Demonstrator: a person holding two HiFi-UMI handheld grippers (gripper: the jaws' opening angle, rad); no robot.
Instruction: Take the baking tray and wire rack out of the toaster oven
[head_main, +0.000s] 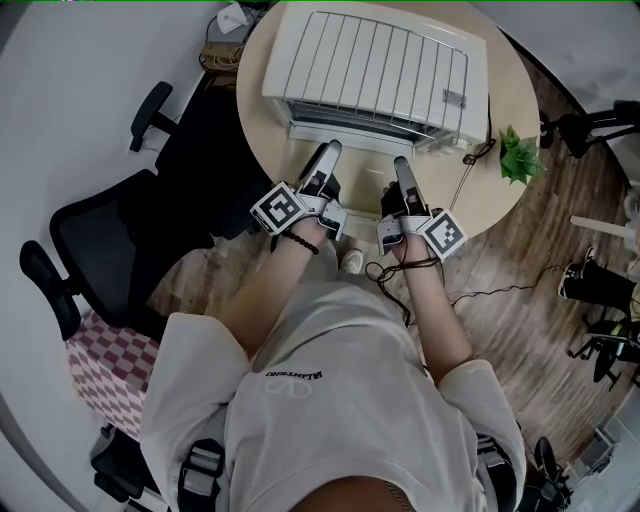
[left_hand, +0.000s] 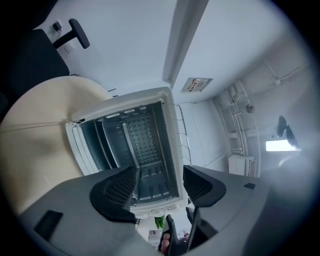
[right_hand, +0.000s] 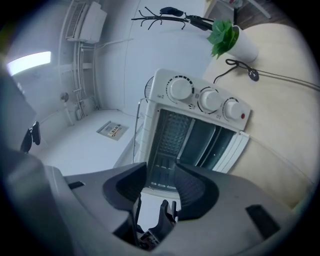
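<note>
A white toaster oven (head_main: 370, 70) stands on a round beige table (head_main: 265, 110), its door (head_main: 360, 135) folded down toward me. Its cavity (left_hand: 135, 145) is dark, with a dimpled inner wall and side rails; I cannot make out a tray or rack in there. Three knobs (right_hand: 210, 100) sit beside the opening (right_hand: 175, 135). My left gripper (head_main: 330, 150) (left_hand: 160, 181) hovers open just in front of the door, holding nothing. My right gripper (head_main: 400, 165) (right_hand: 162, 184) is beside it, also open and empty, aimed at the cavity.
A small green plant (head_main: 518, 155) (right_hand: 225, 35) in a white pot stands at the table's right edge, with a black cable (head_main: 470, 165) (right_hand: 252, 74) lying near it. A black office chair (head_main: 100, 240) and a checkered seat (head_main: 100, 365) stand to my left.
</note>
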